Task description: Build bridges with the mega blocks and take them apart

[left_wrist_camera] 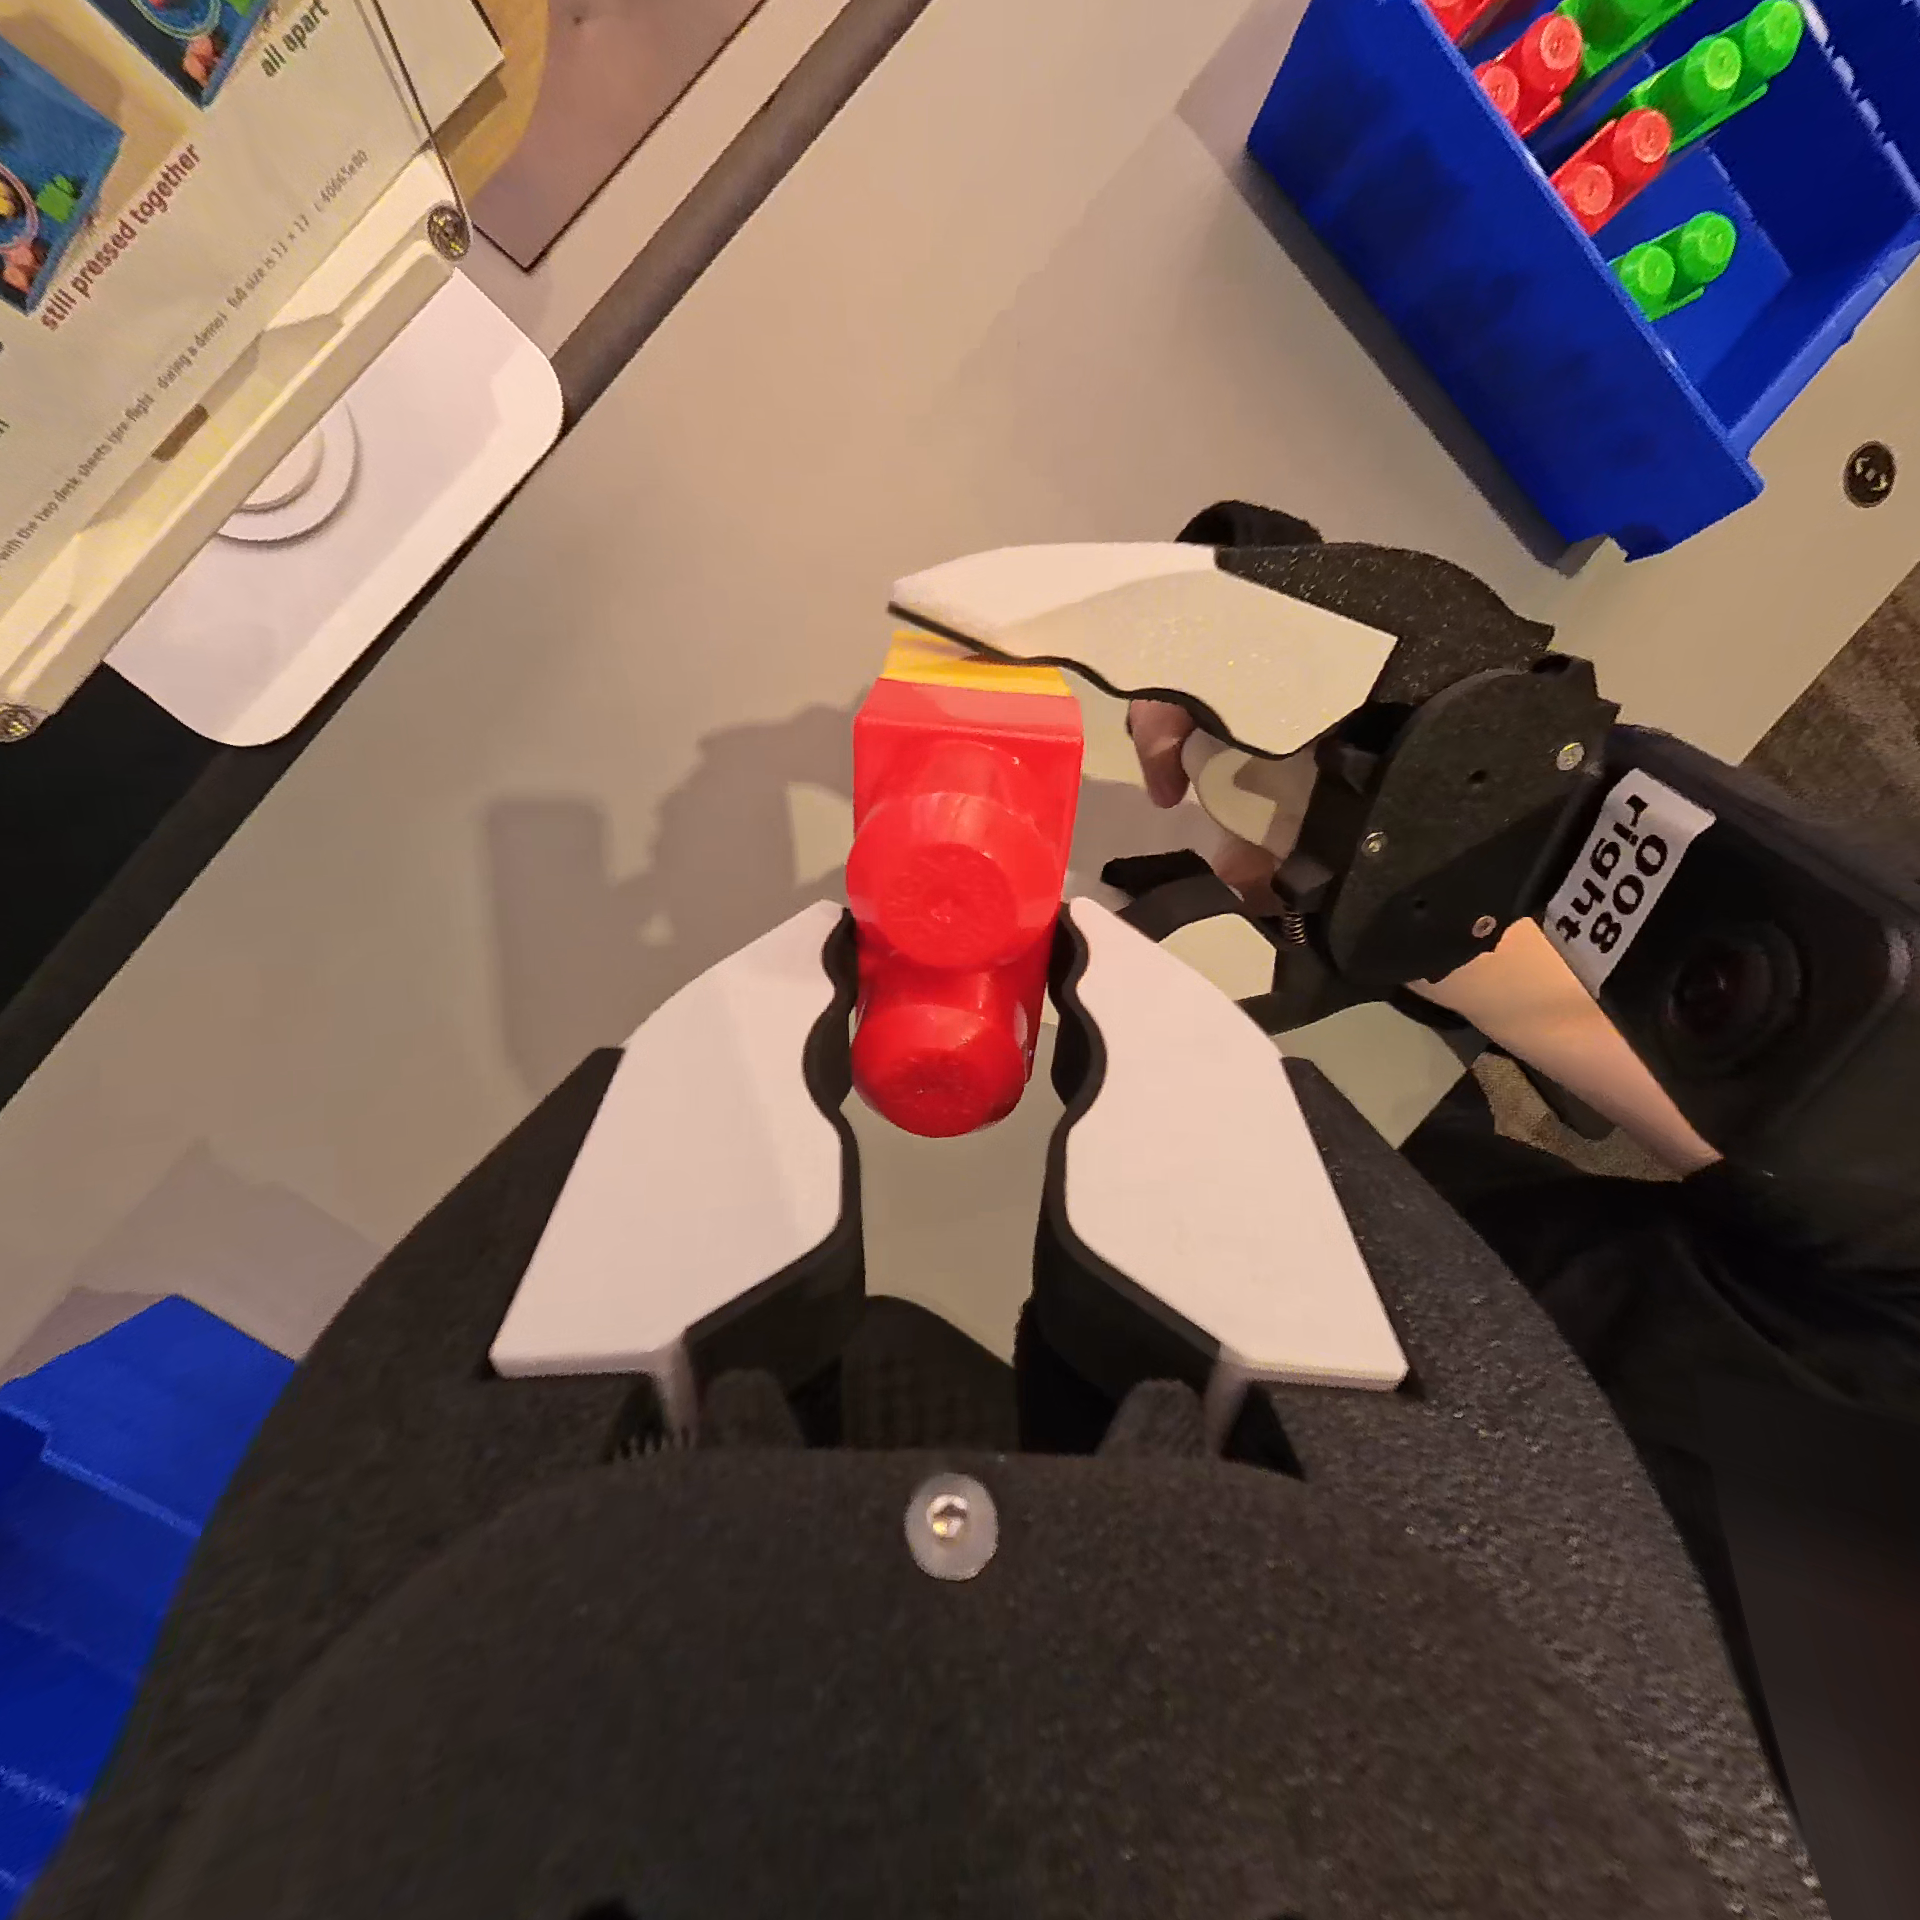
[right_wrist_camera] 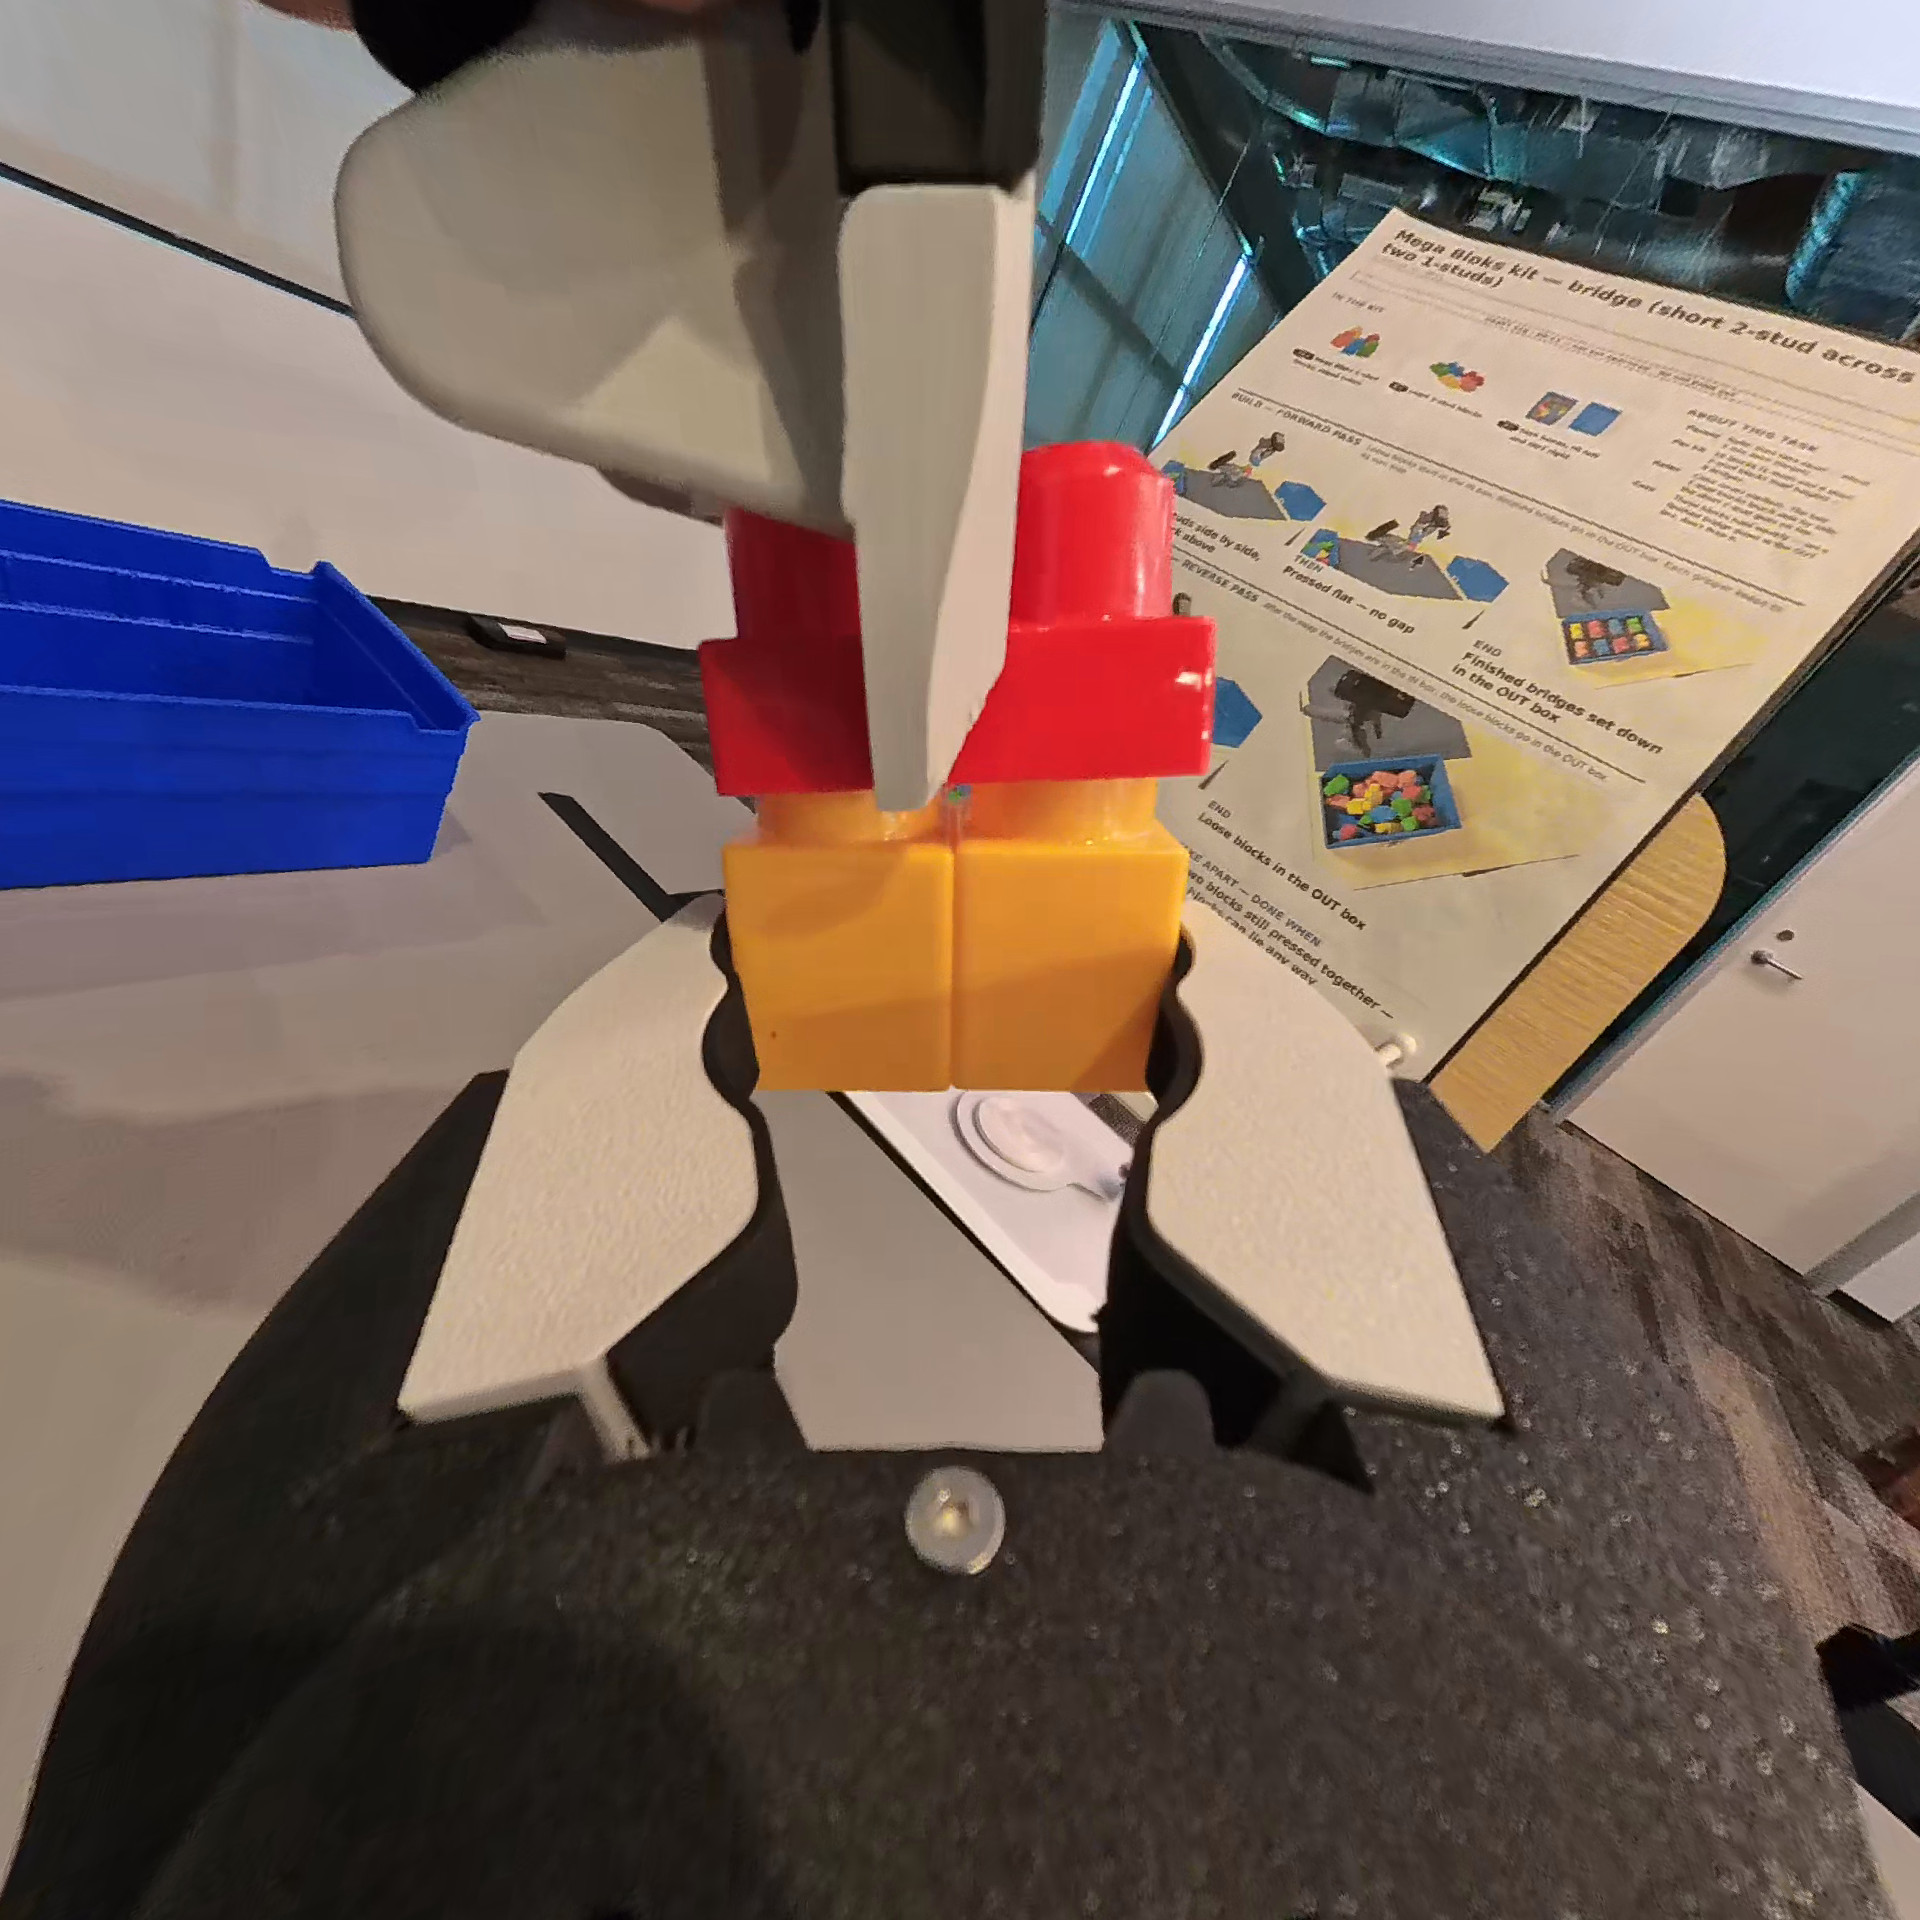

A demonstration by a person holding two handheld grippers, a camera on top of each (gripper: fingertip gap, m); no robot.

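A red two-stud block [right_wrist_camera: 1091, 686] sits on the studs of two yellow one-stud blocks [right_wrist_camera: 842, 966] held side by side. The tops of the yellow studs show under the red block. My right gripper [right_wrist_camera: 951, 987] is shut on the yellow pair. My left gripper [left_wrist_camera: 951, 935] is shut on the red block [left_wrist_camera: 966, 790] across its middle. Its fingers [right_wrist_camera: 935, 468] come down from above in the right wrist view. In the left wrist view only a yellow strip [left_wrist_camera: 977, 677] shows beyond the red block, under the right gripper's finger [left_wrist_camera: 1143, 634]. The bridge is held above the table.
A blue bin [left_wrist_camera: 1507, 312] with red and green blocks stands at the far right of the grey table [left_wrist_camera: 727, 468]. Another blue bin [right_wrist_camera: 208, 707], with nothing showing in it, is on the left side. An instruction sheet in a clear stand [right_wrist_camera: 1507, 623] stands at the table's back edge.
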